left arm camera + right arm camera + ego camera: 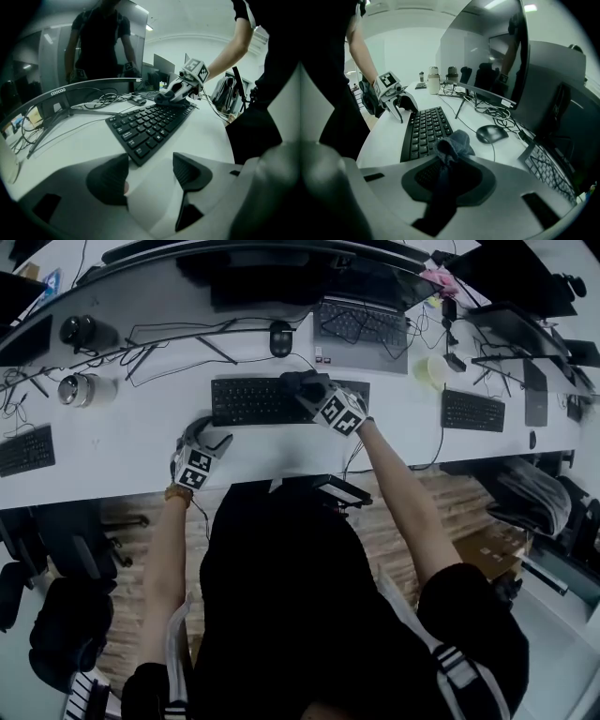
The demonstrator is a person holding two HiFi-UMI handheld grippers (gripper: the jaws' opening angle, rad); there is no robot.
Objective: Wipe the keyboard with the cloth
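1. While its jaws stand apart with nothing between them, the left gripper (150,164) hangs low over the desk (122,446), just beside the keyboard's left end.
2. Keyboard (253,401) lies flat on the desk before a curved monitor (93,84), with a mouse (280,337) behind it.
3. Right gripper (449,173) has its jaws closed on a bunched dark cloth (454,143), which meets the keys on the keyboard's right part.

The keyboard (258,401) lies on the desk (112,442), the mouse (280,337) behind it, the cloth (454,140) over its right half
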